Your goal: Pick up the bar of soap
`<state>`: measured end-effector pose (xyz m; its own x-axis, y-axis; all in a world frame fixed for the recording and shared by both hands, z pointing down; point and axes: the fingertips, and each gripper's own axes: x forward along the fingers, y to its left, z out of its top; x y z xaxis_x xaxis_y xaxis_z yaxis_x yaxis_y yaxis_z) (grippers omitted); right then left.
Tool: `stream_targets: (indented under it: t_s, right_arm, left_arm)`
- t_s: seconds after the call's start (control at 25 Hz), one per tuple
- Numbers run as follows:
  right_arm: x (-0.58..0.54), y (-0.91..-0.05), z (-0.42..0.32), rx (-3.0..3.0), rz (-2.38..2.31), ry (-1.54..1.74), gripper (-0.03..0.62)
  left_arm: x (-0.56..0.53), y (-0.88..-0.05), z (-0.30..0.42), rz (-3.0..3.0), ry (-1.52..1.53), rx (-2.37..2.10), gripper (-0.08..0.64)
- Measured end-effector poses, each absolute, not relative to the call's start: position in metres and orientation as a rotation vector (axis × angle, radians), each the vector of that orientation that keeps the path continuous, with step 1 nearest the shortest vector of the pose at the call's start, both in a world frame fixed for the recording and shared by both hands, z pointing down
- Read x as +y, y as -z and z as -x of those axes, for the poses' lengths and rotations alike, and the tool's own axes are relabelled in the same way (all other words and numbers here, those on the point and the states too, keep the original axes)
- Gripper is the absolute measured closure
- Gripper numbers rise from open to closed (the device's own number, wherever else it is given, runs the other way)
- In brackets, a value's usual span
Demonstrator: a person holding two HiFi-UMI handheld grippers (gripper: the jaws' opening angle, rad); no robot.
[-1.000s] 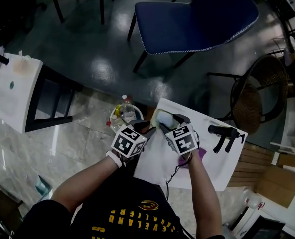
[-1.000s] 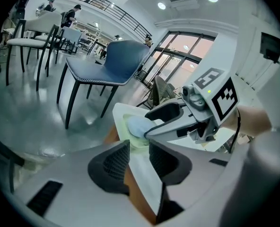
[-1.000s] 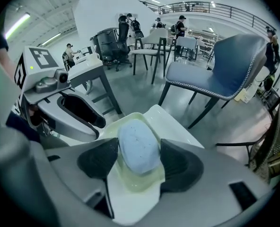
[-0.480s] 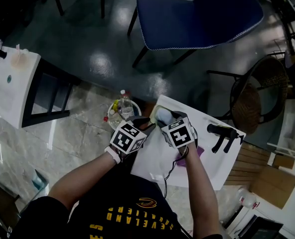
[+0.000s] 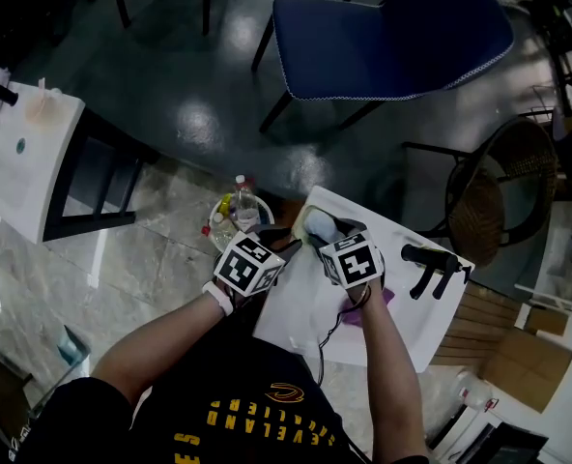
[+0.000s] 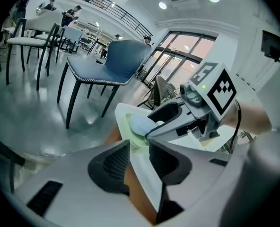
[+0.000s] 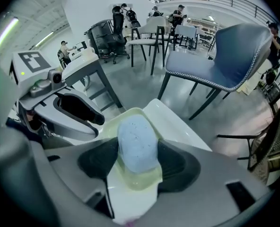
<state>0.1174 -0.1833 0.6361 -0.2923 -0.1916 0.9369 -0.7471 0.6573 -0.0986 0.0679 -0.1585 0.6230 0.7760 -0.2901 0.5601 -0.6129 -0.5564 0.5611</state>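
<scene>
A pale blue bar of soap (image 7: 137, 143) lies in a yellow-green soap dish (image 7: 135, 178) at the far corner of a white counter (image 5: 412, 317). My right gripper (image 7: 137, 156) points steeply down over it, and its two dark pads press the soap's left and right sides while the soap rests in the dish. In the head view the soap (image 5: 312, 225) peeks out ahead of the right gripper (image 5: 327, 230). My left gripper (image 5: 284, 245) hovers at the counter's left edge, shut and holding nothing. In the left gripper view the soap (image 6: 139, 124) shows just past the left gripper (image 6: 139, 148).
A black faucet (image 5: 429, 259) stands on the counter's right side, with a purple patch (image 5: 388, 298) near my right wrist. A basket with bottles (image 5: 234, 218) sits on the floor to the left. A blue chair (image 5: 392, 27) and a wicker chair (image 5: 503, 191) stand beyond.
The right gripper has tilted slightly over the soap. Both hands keep their places and the soap stays in its dish.
</scene>
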Motion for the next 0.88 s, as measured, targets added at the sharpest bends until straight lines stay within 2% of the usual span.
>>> stream_targets:
  t_s: [0.28,0.88]
  right_arm:
    - [-0.185,-0.622,-0.117,-1.912,-0.831,-0.758,0.316]
    - [-0.166,-0.590,-0.134,-2.168,-0.965,-1.186,0.322]
  left_arm:
    - [-0.158,-0.610,-0.059,-2.195,-0.495,-0.673,0.423]
    - [-0.141,-0.573,-0.105,-2.241,-0.292,-0.342,0.425]
